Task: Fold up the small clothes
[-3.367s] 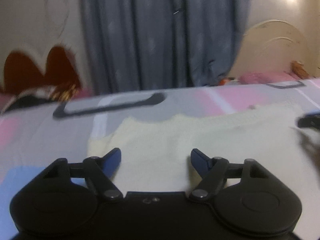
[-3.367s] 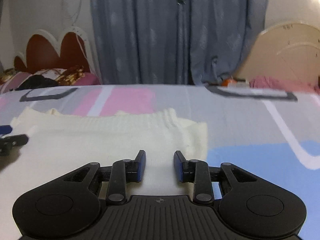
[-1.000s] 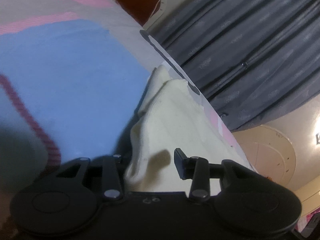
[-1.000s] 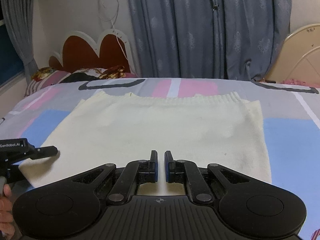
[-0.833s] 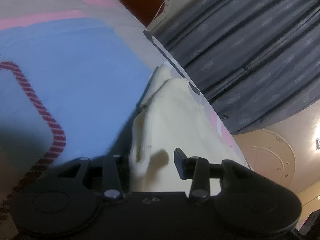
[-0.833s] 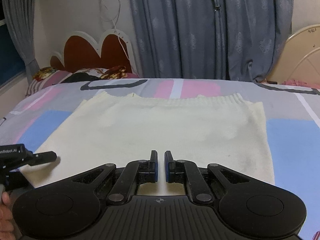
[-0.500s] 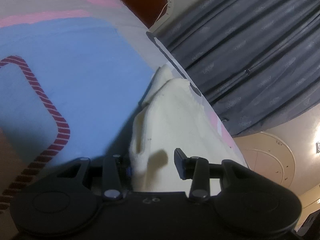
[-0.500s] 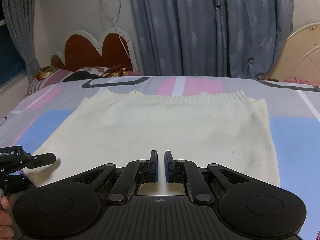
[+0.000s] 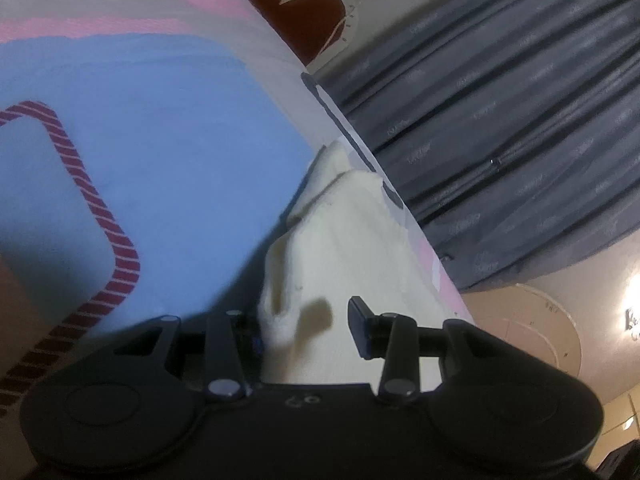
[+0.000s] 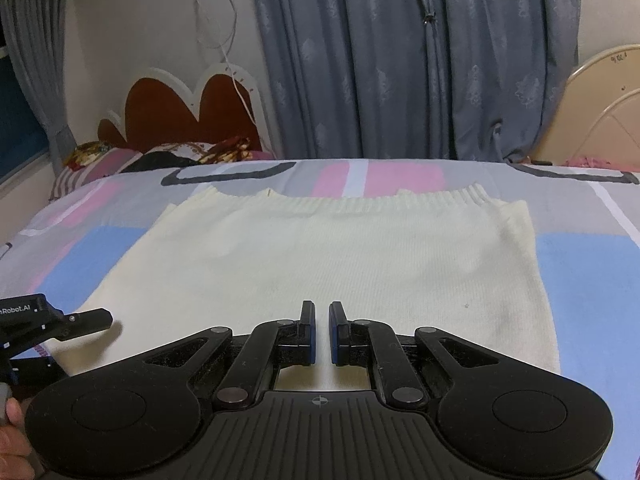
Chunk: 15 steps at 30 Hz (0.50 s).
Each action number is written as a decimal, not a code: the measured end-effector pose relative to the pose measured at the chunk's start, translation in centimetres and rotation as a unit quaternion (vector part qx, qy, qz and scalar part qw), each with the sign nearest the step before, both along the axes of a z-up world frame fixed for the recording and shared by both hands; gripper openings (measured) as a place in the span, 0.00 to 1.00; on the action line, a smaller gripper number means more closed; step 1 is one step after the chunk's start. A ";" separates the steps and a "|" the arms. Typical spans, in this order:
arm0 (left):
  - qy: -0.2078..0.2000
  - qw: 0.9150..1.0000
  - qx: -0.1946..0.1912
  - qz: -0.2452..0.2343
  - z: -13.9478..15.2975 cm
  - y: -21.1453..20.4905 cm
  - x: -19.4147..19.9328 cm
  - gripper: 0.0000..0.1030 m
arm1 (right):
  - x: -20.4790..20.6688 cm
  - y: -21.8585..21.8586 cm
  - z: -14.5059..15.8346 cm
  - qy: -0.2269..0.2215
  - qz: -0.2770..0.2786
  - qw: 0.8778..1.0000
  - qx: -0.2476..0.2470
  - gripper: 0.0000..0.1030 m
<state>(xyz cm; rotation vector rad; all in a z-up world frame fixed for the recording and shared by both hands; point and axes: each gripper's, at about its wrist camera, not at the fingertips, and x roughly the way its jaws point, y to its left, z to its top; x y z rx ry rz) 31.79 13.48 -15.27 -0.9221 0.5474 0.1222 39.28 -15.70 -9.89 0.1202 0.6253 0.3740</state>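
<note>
A cream knit sweater [image 10: 328,248] lies flat on the bed, ribbed hem at the far side. My right gripper [image 10: 322,308] hovers over its near edge, shut with nothing between the fingers. My left gripper [image 9: 308,320] is rolled on its side at the sweater's near left corner [image 9: 288,300]. That corner bunches up over one finger, which it hides. The other finger [image 9: 360,328] stands clear of the cloth, so the jaws are open. In the right wrist view one left finger [image 10: 88,319] reaches over that corner.
The bedsheet [image 10: 592,272] has blue, pink and grey blocks. A red headboard [image 10: 172,112] and pillows [image 10: 160,156] stand at the far left, grey curtains [image 10: 400,60] behind. A person's hand [image 10: 12,440] shows at the lower left.
The left gripper has rolled slightly and the sweater corner now rides a little higher over its hidden finger. The right gripper has kept still and shut.
</note>
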 end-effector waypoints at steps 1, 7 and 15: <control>-0.001 1.000 -0.004 0.002 -0.1 0.1 0.1 0.37 | 0.1 0.0 0.0 0.001 0.000 1.000 0.001 0.08; 0.007 1.000 -0.017 0.020 -0.8 1.4 0.8 0.11 | 0.5 0.9 0.0 0.000 0.009 1.000 0.008 0.08; -0.034 0.999 -0.011 0.007 -0.3 1.7 0.1 0.06 | 2.2 2.5 -1.9 0.027 0.013 1.000 -0.010 0.07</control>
